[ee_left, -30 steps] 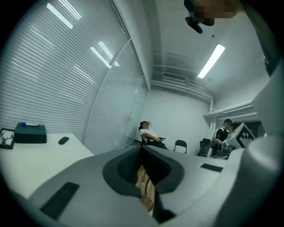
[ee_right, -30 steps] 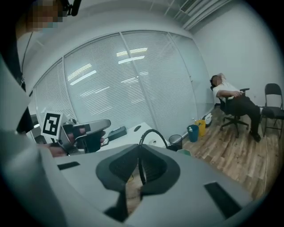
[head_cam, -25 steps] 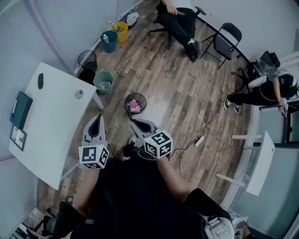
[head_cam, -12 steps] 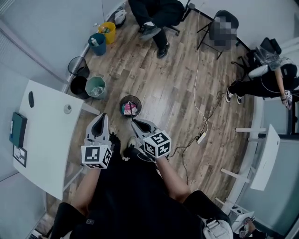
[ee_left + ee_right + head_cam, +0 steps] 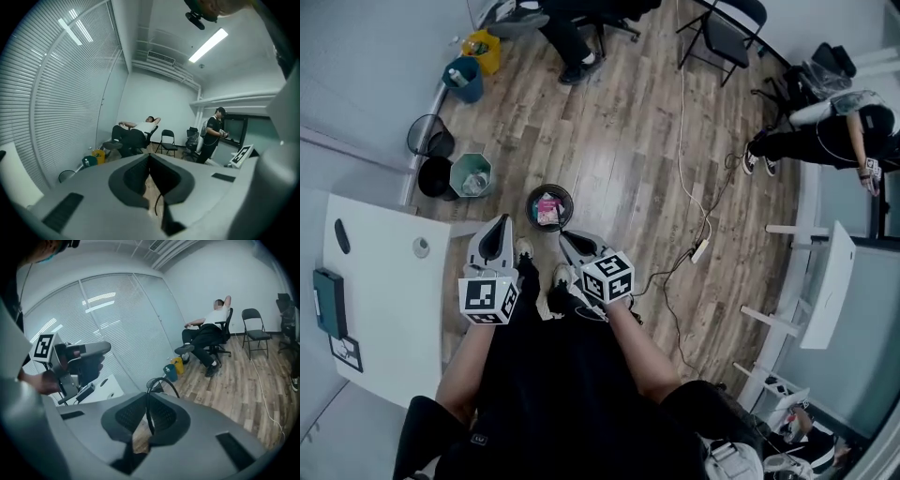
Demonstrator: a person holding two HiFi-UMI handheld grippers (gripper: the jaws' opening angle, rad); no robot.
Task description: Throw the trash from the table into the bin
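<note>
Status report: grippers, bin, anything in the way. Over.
Left gripper shut, empty. Right gripper shut on the bin by its wire rim, pink trash inside. Table at left, small round thing on it. Floor cable off right, clear.

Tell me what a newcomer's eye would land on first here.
The left gripper and right gripper, both shut, fill the head view's centre above the person's dark clothing. Just beyond them on the wood floor stands a black mesh bin holding pink trash. A white table lies at left.
</note>
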